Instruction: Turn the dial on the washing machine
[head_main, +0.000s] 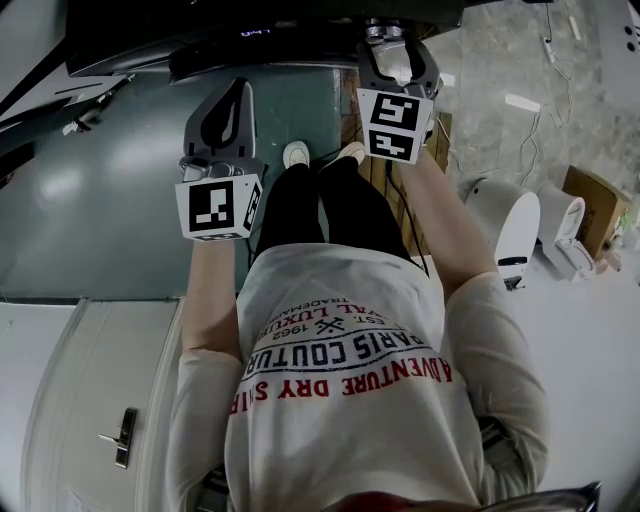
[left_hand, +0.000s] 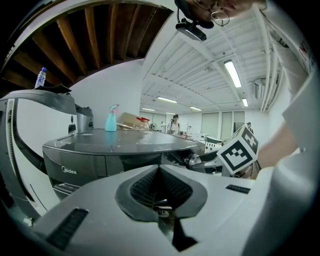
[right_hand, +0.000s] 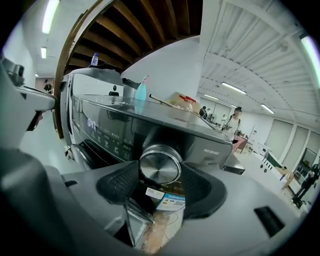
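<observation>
Right tongs (right_hand: 160, 175) straddle the round brushed-steel dial (right_hand: 160, 164) on the front panel of the dark grey washing machine (right_hand: 100, 122), pads against its rim. Left tongs (left_hand: 160, 172) pinched together, empty, well aside. I judge the grip made; the turn itself remains unconfirmed.

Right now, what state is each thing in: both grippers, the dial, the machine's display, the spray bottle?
dial, gripped by the right gripper
right gripper, closed on the dial, a pad on each side
left gripper, shut, nothing between its jaws
display, lit, on the front of the washing machine
spray bottle, upright on top of the washing machine
</observation>
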